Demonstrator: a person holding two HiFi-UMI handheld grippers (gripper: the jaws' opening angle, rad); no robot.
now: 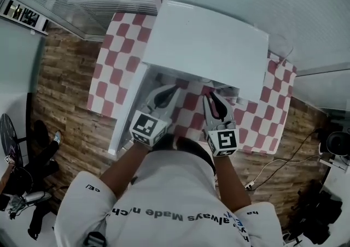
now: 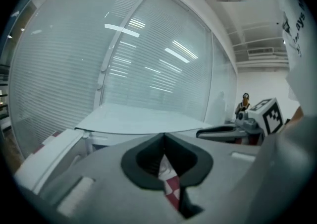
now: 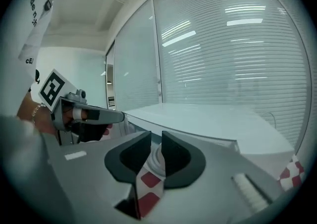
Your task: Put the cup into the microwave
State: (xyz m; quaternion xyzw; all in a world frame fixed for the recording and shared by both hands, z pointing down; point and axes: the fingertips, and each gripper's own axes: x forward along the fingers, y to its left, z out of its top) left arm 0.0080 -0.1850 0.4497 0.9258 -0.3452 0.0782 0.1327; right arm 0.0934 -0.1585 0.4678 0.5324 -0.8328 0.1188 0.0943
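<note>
- The left gripper [image 2: 163,137] has its jaws closed tip to tip. It holds nothing; only checked cloth shows through the slot behind the tips.
- The right gripper [image 3: 156,138] has its jaws a narrow slit apart. No grip on anything is visible.
- A pale ribbed object, judged to be the cup [image 3: 156,157], shows through that slit. It stands on the checked worktop [image 1: 273,110] just beyond the right tips and looks upright.
- The head view does not show the cup clearly. The overhanging top of the microwave [image 1: 208,43] covers that zone.
- The microwave door [image 1: 127,116] is swung out to the left, and the cavity faces the person. Both grippers point into the opening, side by side.
- Deciding relation: the cup lies straight ahead on the right gripper's own axis, so the right gripper is the nearer one.
- Judgement: the slit looks narrower than the cup, so the jaws must widen before they close on its wall.
</note>
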